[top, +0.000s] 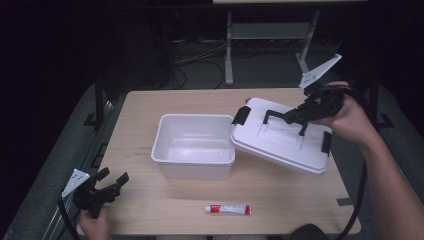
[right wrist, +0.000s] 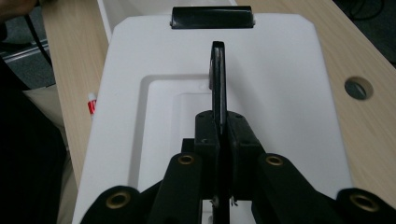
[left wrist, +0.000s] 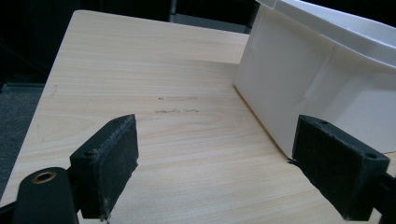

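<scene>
Light wood table (top: 150, 115), rounded corners, a small round hole (right wrist: 358, 88) in the top near my right gripper view's right edge. White open bin (top: 194, 146) sits at frame centre. Red-and-white tube (top: 227, 209) lies flat, bottom centre near the front edge. Faint scuff marks (left wrist: 176, 105) left of the bin.

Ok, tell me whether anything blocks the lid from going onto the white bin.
Nothing visible does. The right gripper holds the white lid by its black handle, tilted, its left edge at the white bin rim. The bin looks empty. The tube lies on the table's near edge and the left gripper stays apart.
</scene>
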Demonstrator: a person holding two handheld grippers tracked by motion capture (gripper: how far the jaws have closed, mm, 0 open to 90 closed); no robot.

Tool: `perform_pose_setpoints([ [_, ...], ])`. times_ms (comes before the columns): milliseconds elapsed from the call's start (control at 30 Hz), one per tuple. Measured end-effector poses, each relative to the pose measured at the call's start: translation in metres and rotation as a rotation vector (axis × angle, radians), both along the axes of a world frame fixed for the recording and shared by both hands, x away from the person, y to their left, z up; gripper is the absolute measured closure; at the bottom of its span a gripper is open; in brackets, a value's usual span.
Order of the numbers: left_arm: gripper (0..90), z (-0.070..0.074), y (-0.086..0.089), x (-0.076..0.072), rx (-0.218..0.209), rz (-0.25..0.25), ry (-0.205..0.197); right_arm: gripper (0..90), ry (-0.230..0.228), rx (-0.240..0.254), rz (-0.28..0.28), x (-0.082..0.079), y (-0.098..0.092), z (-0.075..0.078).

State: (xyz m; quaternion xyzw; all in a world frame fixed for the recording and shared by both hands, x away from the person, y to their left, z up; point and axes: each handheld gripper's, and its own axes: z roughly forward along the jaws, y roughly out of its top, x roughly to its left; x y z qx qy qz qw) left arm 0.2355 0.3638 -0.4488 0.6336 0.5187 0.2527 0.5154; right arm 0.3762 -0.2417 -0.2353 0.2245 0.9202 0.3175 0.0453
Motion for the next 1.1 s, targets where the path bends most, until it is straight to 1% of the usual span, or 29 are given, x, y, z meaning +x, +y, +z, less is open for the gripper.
perform_pose_setpoints([
  [33, 13.7, 0.000, 0.000, 0.000, 0.000, 0.000, 0.000, 83.8, 0.000, 0.000, 0.000, 0.000, 0.000, 0.000],
  [67, 13.7, 0.000, -0.001, 0.000, 0.000, 0.000, 0.000, 83.8, 0.000, 0.000, -0.009, -0.001, -0.005, -0.001],
  [100, 13.7, 0.000, -0.001, 0.000, 0.000, 0.000, 0.001, 83.8, 0.004, 0.001, -0.023, -0.003, -0.011, -0.002],
  [133, 13.7, 0.000, -0.001, 0.000, 0.000, 0.000, 0.001, 83.8, 0.007, 0.004, -0.046, -0.007, -0.023, -0.005],
  [167, 13.7, 0.000, -0.001, 0.000, 0.000, 0.000, 0.001, 83.8, 0.007, 0.004, -0.046, -0.007, -0.023, -0.005],
  [233, 13.7, 0.000, -0.001, 0.000, 0.001, 0.000, 0.000, 83.7, 0.010, 0.002, -0.066, -0.010, -0.033, -0.009],
  [267, 13.6, 0.000, -0.001, 0.000, 0.001, 0.000, 0.000, 83.8, 0.022, 0.004, -0.085, -0.013, -0.041, -0.015],
  [300, 13.7, 0.000, -0.001, 0.000, 0.001, 0.000, 0.000, 83.8, 0.022, 0.004, -0.085, -0.013, -0.041, -0.015],
  [333, 13.7, 0.000, -0.001, 0.000, -0.001, -0.001, 0.001, 83.8, 0.025, 0.000, -0.093, -0.014, -0.044, -0.018],
  [367, 13.7, 0.000, -0.001, 0.000, -0.002, -0.001, 0.002, 83.7, 0.032, -0.001, -0.104, -0.015, -0.049, -0.025],
  [400, 13.7, 0.000, -0.001, 0.000, -0.003, -0.001, 0.002, 83.7, 0.032, -0.001, -0.104, -0.015, -0.049, -0.025],
  [433, 13.7, -0.001, -0.001, 0.000, -0.008, -0.001, 0.002, 83.7, 0.039, -0.002, -0.109, -0.015, -0.051, -0.029],
  [467, 13.7, -0.001, -0.001, 0.000, -0.015, -0.001, 0.003, 83.7, 0.047, -0.007, -0.116, -0.015, -0.054, -0.038],
  [500, 13.7, -0.001, -0.001, 0.000, -0.023, -0.002, 0.004, 83.7, 0.047, -0.007, -0.116, -0.015, -0.054, -0.038],
  [533, 13.7, -0.001, -0.001, 0.000, -0.024, -0.002, 0.003, 83.7, 0.052, -0.001, -0.122, -0.015, -0.056, -0.044],
  [633, 13.7, -0.001, -0.001, 0.000, -0.021, 0.001, 0.002, 83.7, 0.064, 0.001, -0.130, -0.014, -0.058, -0.057],
  [667, 13.7, -0.001, -0.001, 0.000, -0.022, -0.001, 0.002, 83.7, 0.075, 0.004, -0.132, -0.013, -0.058, -0.066],
  [700, 13.7, -0.001, -0.001, 0.000, -0.024, -0.001, 0.002, 83.7, 0.075, 0.004, -0.132, -0.013, -0.058, -0.066],
  [733, 13.7, -0.001, 0.000, 0.000, -0.022, 0.000, 0.003, 83.7, 0.080, 0.003, -0.133, -0.013, -0.057, -0.071],
  [767, 13.7, -0.001, 0.000, 0.000, -0.021, 0.003, 0.002, 83.7, 0.085, -0.001, -0.134, -0.012, -0.056, -0.077],
  [800, 13.7, -0.001, 0.000, -0.001, -0.023, 0.004, 0.001, 83.6, 0.094, -0.009, -0.135, -0.010, -0.055, -0.087],
  [833, 13.7, -0.001, 0.000, -0.001, -0.025, 0.005, 0.001, 83.6, 0.094, -0.009, -0.135, -0.010, -0.055, -0.087],
  [867, 13.7, -0.002, 0.000, 0.000, -0.028, 0.003, -0.001, 83.6, 0.109, -0.022, -0.142, -0.009, -0.053, -0.097],
  [900, 13.7, -0.002, 0.000, 0.000, -0.028, 0.003, -0.001, 83.6, 0.109, -0.022, -0.142, -0.009, -0.053, -0.097],
  [933, 13.7, -0.002, 0.000, 0.000, -0.029, 0.004, 0.001, 83.6, 0.114, -0.033, -0.146, -0.008, -0.052, -0.106],
  [967, 13.7, -0.002, 0.000, 0.000, -0.029, 0.004, 0.000, 83.6, 0.114, -0.033, -0.146, -0.008, -0.052, -0.106],
  [1000, 13.7, -0.002, 0.000, 0.000, -0.028, 0.004, 0.001, 83.6, 0.126, -0.033, -0.154, -0.006, -0.051, -0.115],
  [1033, 13.7, -0.002, 0.000, 0.000, -0.028, 0.004, 0.001, 83.6, 0.126, -0.033, -0.154, -0.006, -0.051, -0.115],
  [1100, 13.7, -0.002, 0.000, 0.000, -0.025, 0.003, 0.002, 83.6, 0.134, -0.030, -0.158, -0.005, -0.050, -0.123],
])
